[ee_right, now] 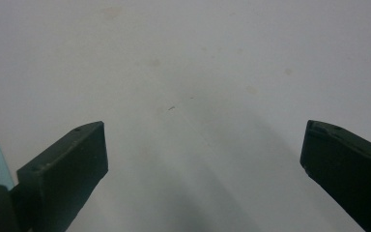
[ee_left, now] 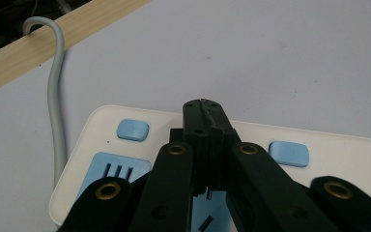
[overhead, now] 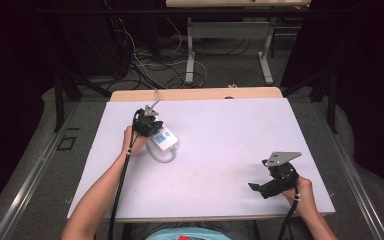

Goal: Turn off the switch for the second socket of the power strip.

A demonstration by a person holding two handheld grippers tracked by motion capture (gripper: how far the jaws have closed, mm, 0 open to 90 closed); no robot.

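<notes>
At the left of the white table (overhead: 215, 150), the person's left hand (overhead: 130, 141) holds the left gripper (overhead: 149, 125) down over a white power strip (overhead: 164, 141), which lies on the left half of the tabletop, a little toward the far edge. In the left gripper view, that gripper (ee_left: 204, 107) has its two black jaws pressed flat together with nothing between them, and the joined tip sits over the middle of the strip's top face (ee_left: 251, 137); whether the tip actually touches the plastic I cannot tell. A pale blue button (ee_left: 133, 129) lies just left of the jaws and a second blue button (ee_left: 288, 153) just right of them, with a blue socket panel (ee_left: 121, 170) nearer the camera. A grey cord (ee_left: 57, 96) runs from the strip's left end up toward the wooden edge (ee_left: 53, 46) of the table. Well apart, at the right near corner, the right hand (overhead: 302, 192) holds the right gripper (overhead: 260, 189) low over bare table, pointing left. In the right gripper view, its jaws (ee_right: 200, 154) stand wide open and empty, with the plain white surface between them.
</notes>
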